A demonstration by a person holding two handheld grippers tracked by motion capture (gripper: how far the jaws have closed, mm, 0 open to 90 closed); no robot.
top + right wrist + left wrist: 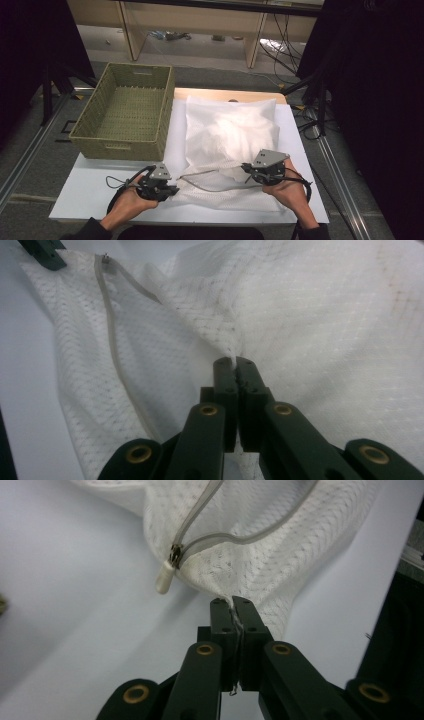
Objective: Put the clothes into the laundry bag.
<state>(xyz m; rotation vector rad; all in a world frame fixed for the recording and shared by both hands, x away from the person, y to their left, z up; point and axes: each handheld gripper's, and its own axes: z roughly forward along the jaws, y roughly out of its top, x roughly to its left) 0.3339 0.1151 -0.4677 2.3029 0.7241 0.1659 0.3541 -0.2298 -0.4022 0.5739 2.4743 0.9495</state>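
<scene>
Left gripper (233, 600): I have its jaws clamped on a thin pinch of the mesh bag (220, 192) near the zipper pull (164, 577).
Right gripper (234, 361): jaws pressed together on a fold of mesh.
Bag: lies on the white table (85, 192), its near end open, pillow (230, 132) inside, basket (125, 112) beside.
Risk: both pinches look shallow; if I pull apart hard, the mesh may slip out or snag.

The person wears dark sleeves; each hand (131, 201) grips a black tool. The left gripper (233, 602) has two flat black jaws on thick arms with brass-coloured pivot pins and small screws; the right gripper (235, 362) is built alike; both carry a grey three-cornered plate on top and trail thin black cables.
</scene>
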